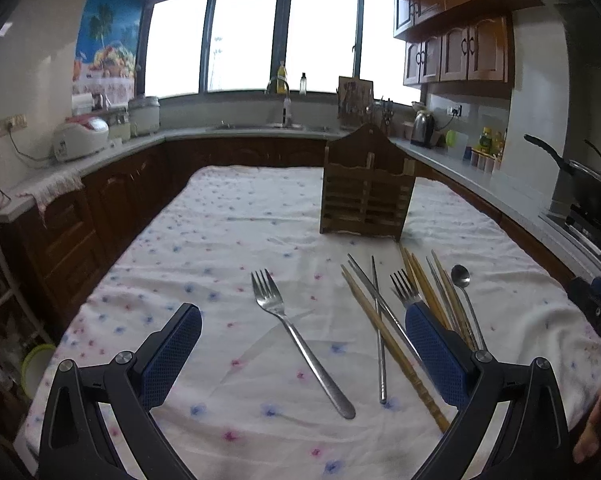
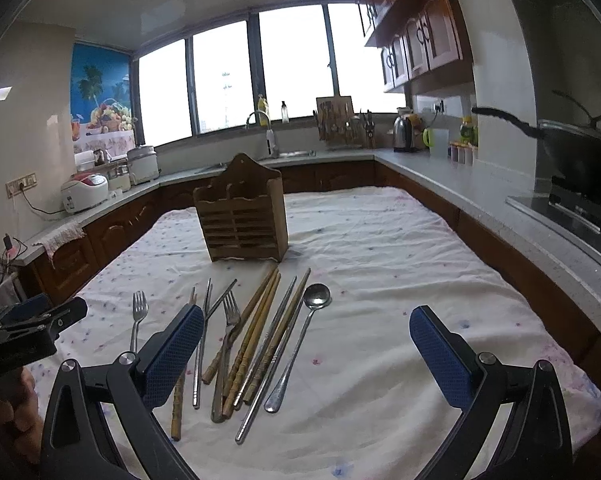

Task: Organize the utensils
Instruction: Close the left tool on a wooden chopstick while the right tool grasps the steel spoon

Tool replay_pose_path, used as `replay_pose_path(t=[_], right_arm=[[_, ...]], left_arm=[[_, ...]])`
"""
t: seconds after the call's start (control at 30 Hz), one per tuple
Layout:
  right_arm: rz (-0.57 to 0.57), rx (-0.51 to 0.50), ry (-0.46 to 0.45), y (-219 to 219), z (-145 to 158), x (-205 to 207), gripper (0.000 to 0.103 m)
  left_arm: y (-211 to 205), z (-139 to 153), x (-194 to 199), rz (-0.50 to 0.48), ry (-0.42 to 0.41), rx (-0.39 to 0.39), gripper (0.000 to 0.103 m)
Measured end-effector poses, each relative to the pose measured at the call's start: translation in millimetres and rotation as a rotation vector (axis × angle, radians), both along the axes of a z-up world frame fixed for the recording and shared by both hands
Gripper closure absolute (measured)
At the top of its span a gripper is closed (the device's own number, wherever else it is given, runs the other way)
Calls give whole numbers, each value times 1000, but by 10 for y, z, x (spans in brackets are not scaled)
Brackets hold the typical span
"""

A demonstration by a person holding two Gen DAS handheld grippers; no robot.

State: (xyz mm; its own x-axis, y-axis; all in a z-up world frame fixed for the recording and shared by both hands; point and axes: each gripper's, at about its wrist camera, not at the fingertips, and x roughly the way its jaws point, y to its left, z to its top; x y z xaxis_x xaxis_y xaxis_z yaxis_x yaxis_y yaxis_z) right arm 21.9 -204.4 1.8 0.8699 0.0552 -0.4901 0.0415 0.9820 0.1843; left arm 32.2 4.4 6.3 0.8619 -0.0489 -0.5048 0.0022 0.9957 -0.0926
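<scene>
Both of my grippers hover low over the table, fingers spread wide, nothing between them. Left gripper point(image 1: 302, 346) frames a lone fork point(image 1: 296, 336) lying on the flowered tablecloth point(image 1: 204, 240), tines pointing away from me, handle angled toward my right finger. Right gripper point(image 2: 306, 344) sits over bare cloth, with the utensil pile just off its left finger.

The pile: a second fork point(image 2: 228, 336), wooden chopsticks point(image 2: 256, 332), metal chopsticks point(image 2: 270, 354) and a long-handled spoon point(image 2: 300, 340), loosely fanned and overlapping, handles toward me. One metal chopstick crosses a wooden one in the left view.

Wooden utensil holder point(image 2: 242, 216) stands upright on the cloth just beyond the pile's far tips. I cannot see into its compartments.

A fingertip point(image 1: 596, 428) shows at the left view's right edge.
</scene>
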Motion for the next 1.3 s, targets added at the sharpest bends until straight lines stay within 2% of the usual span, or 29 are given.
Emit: replay_pose_path(t=[0.37,0.5,0.67,0.8,0.87,1.13,1.3], right_arm=[[24,92,125,-134,-122,452,1],[36,118,170,-176,-171,632,7],[59,159,253,-201,-292,904,25],[101,194,305,-154,-384,1071,47],[142,205,324,-89,-418,1140,47],[104,160,393,-156,-603,1430,49],[119,146,429,-249,-732,1696,49]], left_arm=[[78,125,670,-54,145,-63,1],[78,142,874,-81,176,-78,2],[34,63,1139,-119,230,-82,13],[-31,-44,1405,-147,285,-86,19],[-63,-95,1518,-162,314,-91,28],[-197,-342,2019,-199,430,-106,42],[-231,-448,2247,-208,467,-111,51]])
